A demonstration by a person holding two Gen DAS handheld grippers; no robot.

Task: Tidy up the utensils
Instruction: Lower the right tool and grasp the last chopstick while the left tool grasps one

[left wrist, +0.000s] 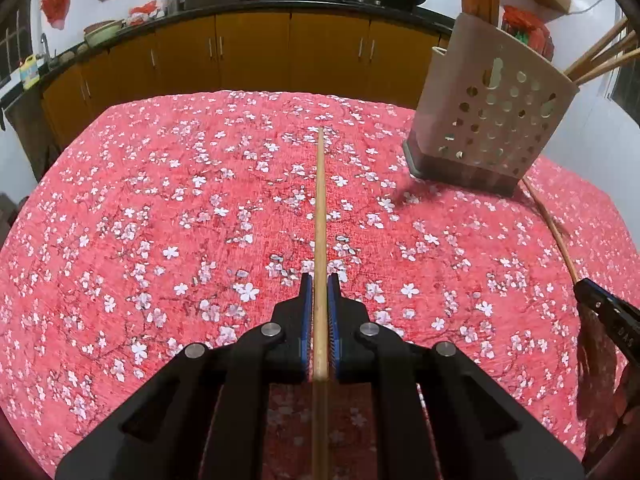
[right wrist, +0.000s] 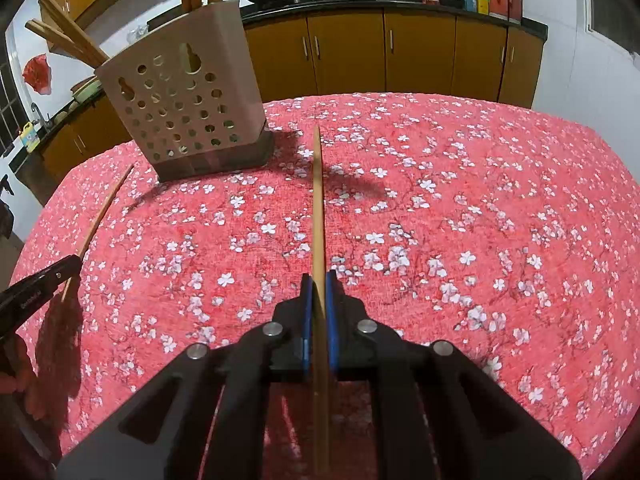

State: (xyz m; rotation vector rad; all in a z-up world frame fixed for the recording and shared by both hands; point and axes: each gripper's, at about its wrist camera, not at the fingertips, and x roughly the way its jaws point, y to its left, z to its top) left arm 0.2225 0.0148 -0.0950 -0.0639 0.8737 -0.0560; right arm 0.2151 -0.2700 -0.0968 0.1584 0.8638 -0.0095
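Partly, holder hides utensils.

Small white lettering on the neighbouring hand-held gripper is too blurred to read

The utensil holder stands on the tablecloth, kitchen counter behind it, probably well apart

Left gripper clamped on a chopstick pointing forward over floral red tablecloth, perforated utensil holder at right with chopsticks inside, right gripper gripping another chopstick
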